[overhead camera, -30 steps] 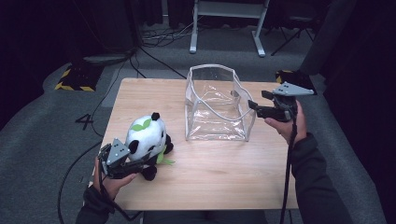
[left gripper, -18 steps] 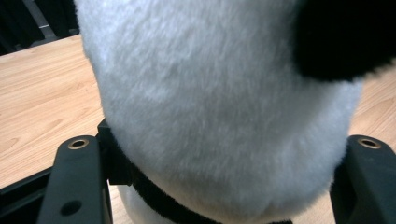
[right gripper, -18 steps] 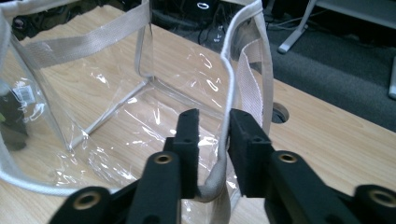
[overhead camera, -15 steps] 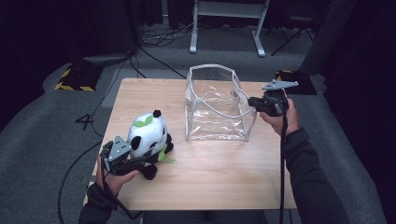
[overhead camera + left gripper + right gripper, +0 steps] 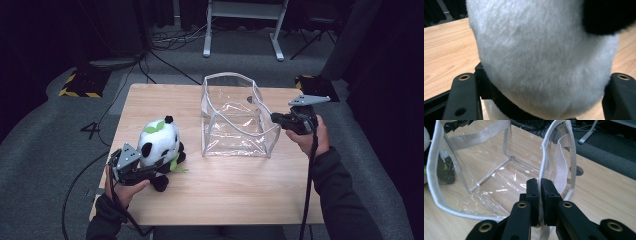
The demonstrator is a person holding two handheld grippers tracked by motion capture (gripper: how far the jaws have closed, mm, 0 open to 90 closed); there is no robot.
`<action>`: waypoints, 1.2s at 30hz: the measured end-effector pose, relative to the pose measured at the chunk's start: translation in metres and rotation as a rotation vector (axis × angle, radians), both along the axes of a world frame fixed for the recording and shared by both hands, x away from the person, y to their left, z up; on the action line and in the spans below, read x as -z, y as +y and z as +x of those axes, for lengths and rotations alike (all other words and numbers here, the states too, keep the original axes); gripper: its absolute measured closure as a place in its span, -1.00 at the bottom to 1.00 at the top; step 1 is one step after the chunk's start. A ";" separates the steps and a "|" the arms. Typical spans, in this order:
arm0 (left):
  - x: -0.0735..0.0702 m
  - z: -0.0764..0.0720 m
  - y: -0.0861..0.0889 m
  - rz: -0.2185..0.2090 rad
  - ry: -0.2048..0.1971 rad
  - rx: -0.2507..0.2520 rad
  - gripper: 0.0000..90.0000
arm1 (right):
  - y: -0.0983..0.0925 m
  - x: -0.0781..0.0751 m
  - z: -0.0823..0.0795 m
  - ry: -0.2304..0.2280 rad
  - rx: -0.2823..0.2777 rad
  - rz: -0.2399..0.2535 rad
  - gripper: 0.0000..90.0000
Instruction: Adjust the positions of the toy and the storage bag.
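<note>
Left gripper point(image 5: 131, 167) grasps panda toy point(image 5: 159, 146) near left; right gripper point(image 5: 539, 185) clenched on clear bag's point(image 5: 235, 120) right rim.

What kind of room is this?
Probably a dark studio or lab. A wooden table stands on grey carpet, cables trail across the floor, and striped warning tape marks one spot.

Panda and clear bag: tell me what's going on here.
A person works at a wooden table with a tool in each hand. The left tool grips a plush panda near the table's front left. The right tool has just closed on the rim of an empty clear plastic bag, which stands open mid-table.
</note>
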State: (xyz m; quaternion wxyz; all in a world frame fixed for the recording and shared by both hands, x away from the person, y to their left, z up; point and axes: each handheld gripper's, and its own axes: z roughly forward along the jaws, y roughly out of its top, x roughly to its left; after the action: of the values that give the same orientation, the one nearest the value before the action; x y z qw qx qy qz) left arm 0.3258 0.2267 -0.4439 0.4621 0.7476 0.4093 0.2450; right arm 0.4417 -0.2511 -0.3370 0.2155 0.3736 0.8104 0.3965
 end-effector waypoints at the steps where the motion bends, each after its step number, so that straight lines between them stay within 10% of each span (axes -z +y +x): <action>1: 0.000 0.000 0.000 -0.002 0.000 -0.001 -0.32 | -0.002 0.000 -0.006 0.008 -0.003 0.007 0.91; 10: 0.001 0.003 -0.002 -0.011 -0.004 -0.013 -0.35 | -0.005 0.000 -0.034 0.000 -0.039 -0.003 0.90; 20: 0.002 0.016 -0.011 -0.002 -0.011 -0.015 -0.43 | -0.026 -0.005 -0.054 -0.194 0.012 0.068 -0.29; 24: 0.002 0.019 -0.016 0.006 -0.011 -0.019 -0.49 | -0.048 -0.007 -0.061 -0.229 0.059 0.092 -0.41; 31: 0.003 0.023 -0.020 0.011 -0.012 -0.030 -0.57 | -0.096 0.016 -0.063 -0.195 0.147 0.191 -0.42; 36: 0.004 0.026 -0.023 0.007 -0.012 -0.035 -0.63 | -0.106 0.039 -0.058 -0.145 0.170 0.151 -0.45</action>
State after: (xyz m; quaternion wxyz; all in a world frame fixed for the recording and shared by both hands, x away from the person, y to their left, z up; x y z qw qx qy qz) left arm 0.3514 0.2039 -0.4481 0.4578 0.7403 0.4187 0.2590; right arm 0.3839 -0.3570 -0.3764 0.2777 0.4264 0.7261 0.4625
